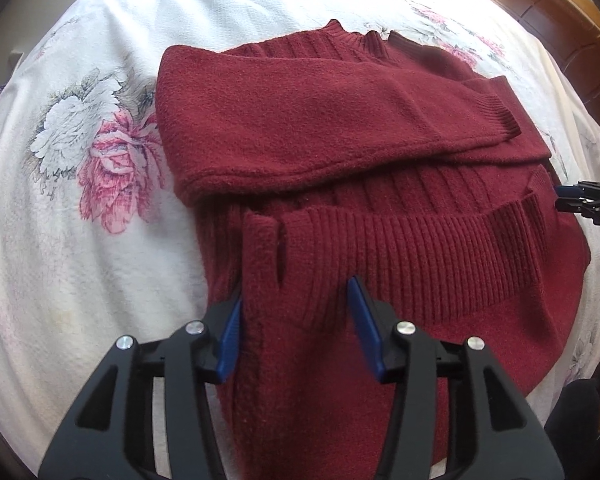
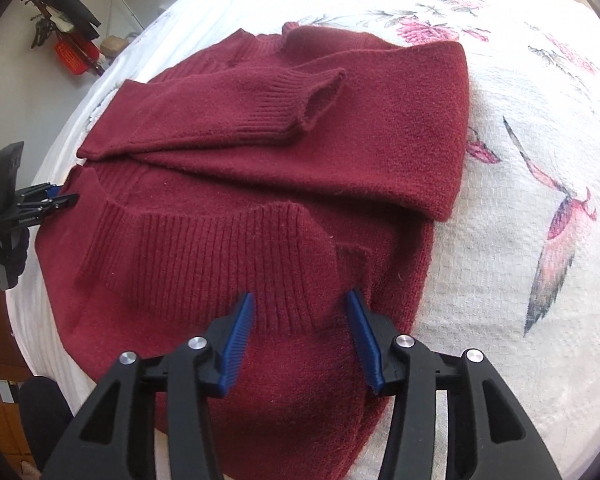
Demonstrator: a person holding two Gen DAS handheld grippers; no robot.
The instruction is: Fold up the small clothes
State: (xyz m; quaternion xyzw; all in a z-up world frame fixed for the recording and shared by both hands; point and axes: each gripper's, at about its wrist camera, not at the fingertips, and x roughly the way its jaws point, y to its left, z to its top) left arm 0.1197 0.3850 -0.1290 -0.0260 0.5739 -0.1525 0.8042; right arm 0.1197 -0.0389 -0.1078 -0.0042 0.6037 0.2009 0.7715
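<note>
**A:** What are you seeing close up?

**B:** I am looking down my left gripper (image 1: pixel 296 312). Its blue fingers are standing wide apart, with a fold of the red sweater (image 1: pixel 340 152) sitting between them. They are not squeezing it. My right gripper (image 2: pixel 300 316) is standing wide too, right over the ribbed hem (image 2: pixel 220 248).

**A:** Where is the sweater lying?

**B:** It is lying right in front of both grippers on the flowery bedspread (image 1: pixel 100 152). The bottom part is folded up, so the hem is lying just past my fingers. Farther ahead, the two sleeves are crossing over the body. The sleeve cuff (image 2: pixel 284 104) is resting out in front of my right gripper. The collar (image 1: pixel 352 36) is farthest away.

**A:** How is it going to feel?

**B:** I am guessing soft, thick and floppy, and a bit heavy for cloth. It is not going to break. It may sag or slide open.

**A:** Where are you thinking of grabbing?

**B:** At the near folded edge, one corner for each gripper, pinching all the layers together.
</note>
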